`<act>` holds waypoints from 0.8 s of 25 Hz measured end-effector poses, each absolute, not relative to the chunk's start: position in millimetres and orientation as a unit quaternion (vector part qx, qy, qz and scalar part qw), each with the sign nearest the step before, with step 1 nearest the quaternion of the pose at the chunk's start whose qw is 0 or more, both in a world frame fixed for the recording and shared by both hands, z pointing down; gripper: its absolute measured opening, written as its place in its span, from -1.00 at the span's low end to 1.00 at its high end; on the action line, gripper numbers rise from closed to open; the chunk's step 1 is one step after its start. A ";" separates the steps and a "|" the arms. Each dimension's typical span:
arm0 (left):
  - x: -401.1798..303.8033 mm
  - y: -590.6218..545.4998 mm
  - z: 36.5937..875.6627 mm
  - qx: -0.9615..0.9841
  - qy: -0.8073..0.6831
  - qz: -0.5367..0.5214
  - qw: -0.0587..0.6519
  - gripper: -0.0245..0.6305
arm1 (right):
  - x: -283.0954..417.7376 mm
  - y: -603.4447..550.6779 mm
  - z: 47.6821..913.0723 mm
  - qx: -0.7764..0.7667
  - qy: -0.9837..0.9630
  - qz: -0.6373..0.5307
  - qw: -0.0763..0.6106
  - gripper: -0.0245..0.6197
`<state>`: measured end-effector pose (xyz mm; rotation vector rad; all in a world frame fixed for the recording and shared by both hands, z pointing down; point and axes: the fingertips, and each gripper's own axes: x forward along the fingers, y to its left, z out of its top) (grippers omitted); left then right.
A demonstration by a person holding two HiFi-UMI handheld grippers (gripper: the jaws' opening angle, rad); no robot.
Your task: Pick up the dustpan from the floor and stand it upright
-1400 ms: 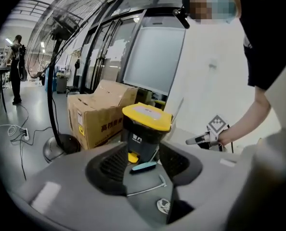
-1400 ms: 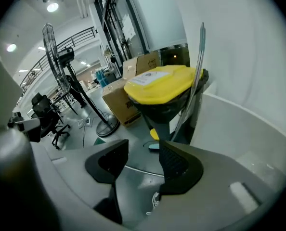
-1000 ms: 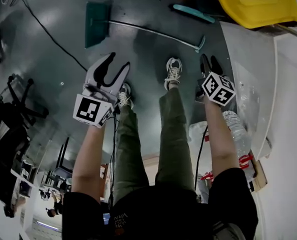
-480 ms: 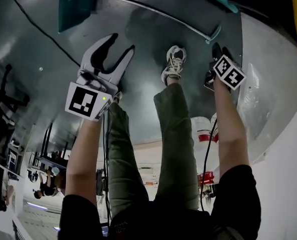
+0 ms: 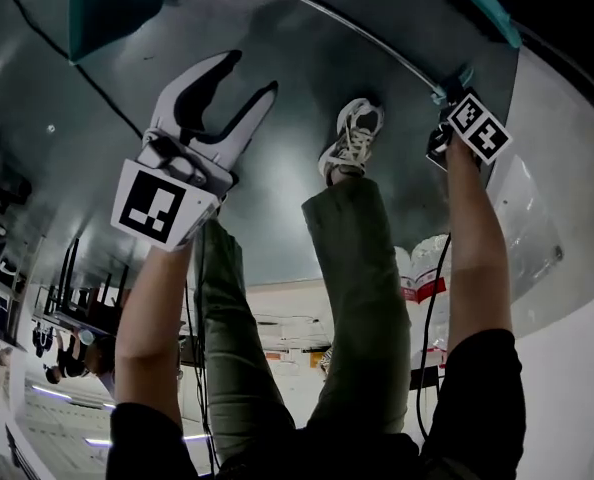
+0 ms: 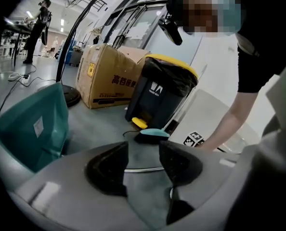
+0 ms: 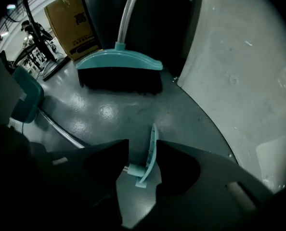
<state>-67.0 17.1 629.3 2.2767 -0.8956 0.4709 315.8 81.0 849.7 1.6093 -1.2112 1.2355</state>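
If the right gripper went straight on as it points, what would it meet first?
Probably the dustpan's teal handle grip, lying on the floor in line with the right gripper's open jaws; nothing else shows between, though depth is unclear.

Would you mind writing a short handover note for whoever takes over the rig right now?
Left gripper: open, empty, above the floor.
Right gripper: open, jaws either side of the teal handle grip, not closed on it.
Dustpan: lying on the floor, pan on the person's left, grip on the right.
Done: right gripper lined up on the grip.
Left: close, lift, and stand the dustpan upright.
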 end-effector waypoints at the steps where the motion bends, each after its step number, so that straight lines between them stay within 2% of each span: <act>1: -68.0 19.1 632.6 0.865 -0.340 0.181 0.321 -0.26 | 315.3 79.3 852.9 0.626 -0.478 0.480 0.386 -0.38; 12: -54.4 14.7 655.1 0.862 -0.351 0.173 0.324 -0.26 | 335.9 86.8 885.7 0.620 -0.449 0.496 0.409 -0.39; 15: -48.3 15.5 652.7 0.863 -0.342 0.174 0.330 -0.26 | 330.1 90.6 886.9 0.608 -0.454 0.506 0.410 -0.67; 20: -49.4 11.0 647.7 0.875 -0.334 0.166 0.308 -0.26 | 326.9 88.4 869.6 0.620 -0.445 0.508 0.398 -0.69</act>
